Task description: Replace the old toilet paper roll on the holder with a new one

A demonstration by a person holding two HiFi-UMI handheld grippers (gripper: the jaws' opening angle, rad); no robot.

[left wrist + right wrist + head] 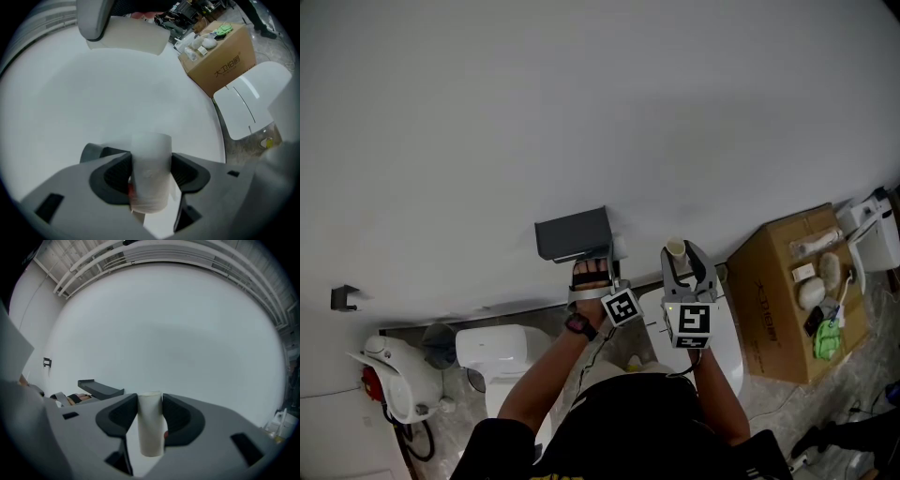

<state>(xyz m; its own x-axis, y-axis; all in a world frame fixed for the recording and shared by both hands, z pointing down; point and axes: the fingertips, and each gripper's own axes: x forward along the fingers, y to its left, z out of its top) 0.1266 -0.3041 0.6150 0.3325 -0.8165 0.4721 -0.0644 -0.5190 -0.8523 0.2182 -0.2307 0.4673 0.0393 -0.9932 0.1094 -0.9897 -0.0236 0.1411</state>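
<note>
Near holder (573, 233): one roll (150, 171), one tube (150, 423).

The wall (581, 112) above the holder (572, 234) is bare and open. The holder's dark lid juts out just over the left gripper (592, 272), blocking the way up. To the right, past the right gripper (686, 255), the wall is free up to the cardboard box (778, 281). A toilet (492, 349) stands below left.

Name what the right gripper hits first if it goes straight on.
Probably the bare white wall. The right gripper, shut on the cardboard tube, points clear of the grey holder, which sits off to its left.
</note>
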